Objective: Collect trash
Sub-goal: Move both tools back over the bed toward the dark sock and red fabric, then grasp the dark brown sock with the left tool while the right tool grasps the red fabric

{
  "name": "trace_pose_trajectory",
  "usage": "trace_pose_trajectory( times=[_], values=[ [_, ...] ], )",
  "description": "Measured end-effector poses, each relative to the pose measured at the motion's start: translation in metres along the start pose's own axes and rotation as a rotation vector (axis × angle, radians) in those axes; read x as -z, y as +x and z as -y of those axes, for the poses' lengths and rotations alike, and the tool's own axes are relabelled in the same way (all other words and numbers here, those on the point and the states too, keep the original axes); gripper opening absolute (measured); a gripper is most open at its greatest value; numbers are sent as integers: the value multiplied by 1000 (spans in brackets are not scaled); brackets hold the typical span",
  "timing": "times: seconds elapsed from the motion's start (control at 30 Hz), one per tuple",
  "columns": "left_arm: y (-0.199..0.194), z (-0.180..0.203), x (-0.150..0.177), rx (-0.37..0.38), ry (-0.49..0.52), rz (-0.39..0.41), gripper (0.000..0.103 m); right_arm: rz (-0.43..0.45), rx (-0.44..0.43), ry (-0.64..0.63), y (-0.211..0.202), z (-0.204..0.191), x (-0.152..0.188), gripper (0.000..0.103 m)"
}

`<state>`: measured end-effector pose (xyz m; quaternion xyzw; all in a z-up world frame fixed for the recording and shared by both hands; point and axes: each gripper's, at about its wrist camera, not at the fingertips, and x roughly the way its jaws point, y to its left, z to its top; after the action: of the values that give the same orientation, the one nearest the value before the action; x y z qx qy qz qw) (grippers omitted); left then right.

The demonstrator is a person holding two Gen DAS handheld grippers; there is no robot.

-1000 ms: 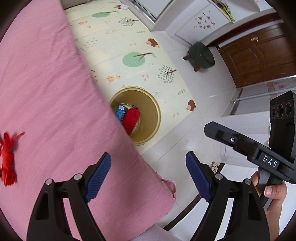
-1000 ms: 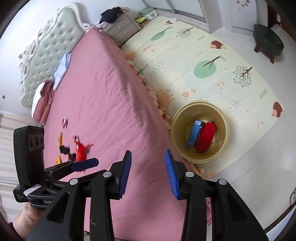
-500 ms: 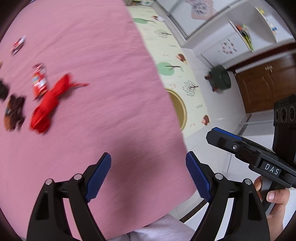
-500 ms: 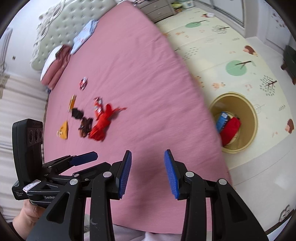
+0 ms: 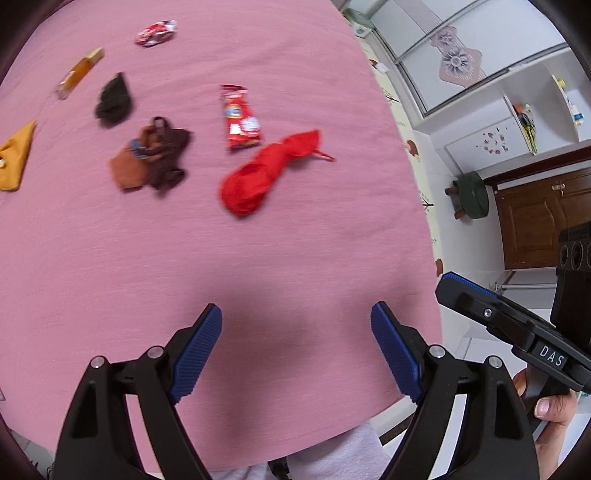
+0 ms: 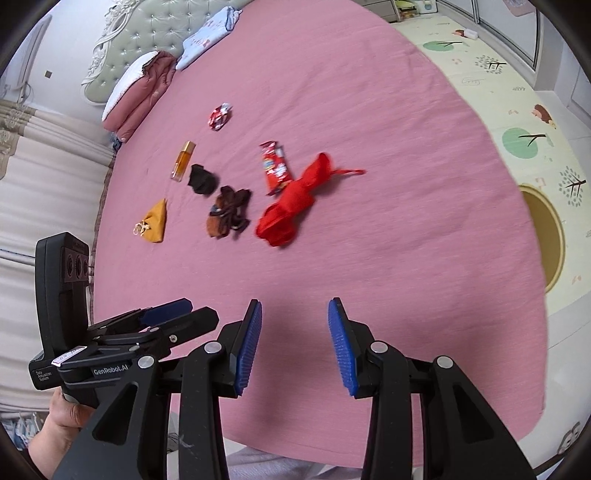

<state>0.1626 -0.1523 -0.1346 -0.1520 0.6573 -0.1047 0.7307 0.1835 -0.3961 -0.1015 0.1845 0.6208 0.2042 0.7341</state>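
Observation:
Several items lie on the pink bed (image 5: 184,258): a red snack wrapper (image 5: 240,118) (image 6: 275,168), a red cloth bundle (image 5: 266,173) (image 6: 295,199), a brown cloth (image 5: 151,158) (image 6: 227,216), a black cloth (image 5: 112,98) (image 6: 201,179), an amber bottle (image 5: 79,72) (image 6: 183,159), a yellow pouch (image 5: 14,157) (image 6: 153,221) and a crumpled red-white wrapper (image 5: 155,32) (image 6: 220,116). My left gripper (image 5: 295,354) is open and empty above the bed's near part. My right gripper (image 6: 294,347) is open and empty, to its right. The yellow bin (image 6: 546,240) stands on the floor mat, half hidden by the bed edge.
Pillows (image 6: 140,88) and a folded blue cloth (image 6: 207,37) lie by the headboard. A patterned play mat (image 6: 517,110) covers the floor right of the bed. A green stool (image 5: 472,195) stands near a wooden door (image 5: 535,221).
Both grippers swung left from the bin toward the bed. The items on the bed came into full view; the bin slid to the right edge. Both jaws stayed open.

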Motion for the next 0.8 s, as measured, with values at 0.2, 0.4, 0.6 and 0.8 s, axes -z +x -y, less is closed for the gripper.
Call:
trace_pose_trajectory(
  times=[0.2, 0.4, 0.6, 0.8],
  values=[
    [-14, -43, -8, -13, -10, 6, 82, -1, 6, 26, 23, -31, 4, 44],
    [-16, -64, -28, -3, -53, 15, 82, -17, 52, 17, 42, -42, -13, 54],
    [2, -84, -53, 1, -147, 8, 82, -42, 78, 23, 69, -34, -44, 61],
    [27, -98, -84, -7, -203, -19, 82, -95, 103, 27, 105, -25, -70, 61]
  ],
)
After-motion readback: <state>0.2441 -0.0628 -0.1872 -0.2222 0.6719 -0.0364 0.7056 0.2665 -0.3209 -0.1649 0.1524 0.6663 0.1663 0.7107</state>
